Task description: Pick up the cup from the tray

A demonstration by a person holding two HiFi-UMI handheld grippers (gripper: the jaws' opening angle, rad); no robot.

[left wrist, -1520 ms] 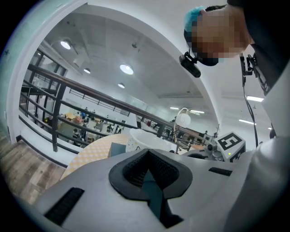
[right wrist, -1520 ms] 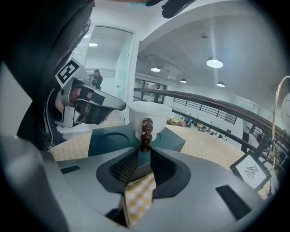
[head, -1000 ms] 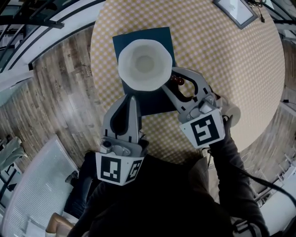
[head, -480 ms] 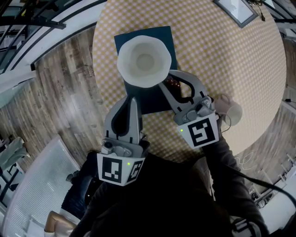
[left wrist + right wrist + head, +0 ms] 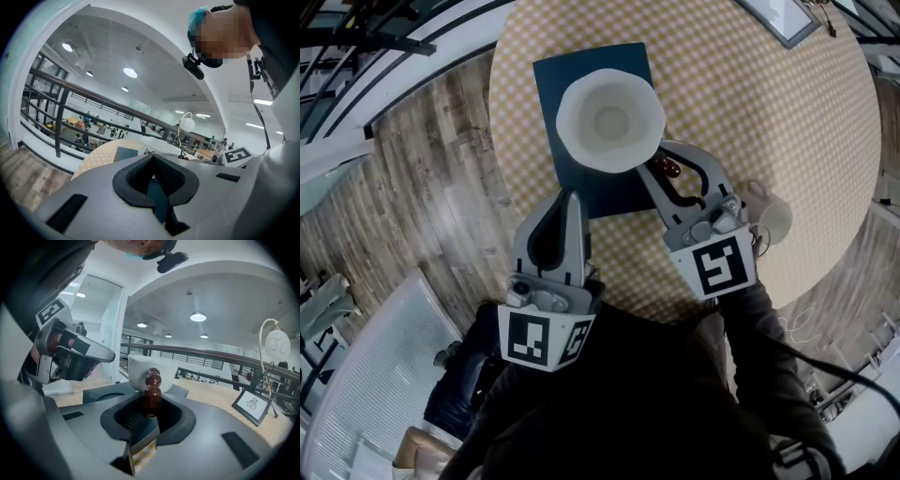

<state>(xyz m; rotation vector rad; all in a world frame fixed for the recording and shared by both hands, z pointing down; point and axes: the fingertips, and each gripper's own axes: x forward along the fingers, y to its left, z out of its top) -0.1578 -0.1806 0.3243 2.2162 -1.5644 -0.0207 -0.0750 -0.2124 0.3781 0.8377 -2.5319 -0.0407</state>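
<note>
Right claw (image 5: 150, 411) clamps cup handle (image 5: 151, 383) over checkered table (image 5: 769, 122) beside plank floor (image 5: 431, 206).

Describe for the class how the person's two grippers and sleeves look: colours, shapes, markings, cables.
The left gripper and right gripper are light grey plastic, with long curved jaws lined by black ribbed pads. Each carries a white cube printed with black square markers. The sleeves are dark, and a thin black cable trails at the right.
</note>
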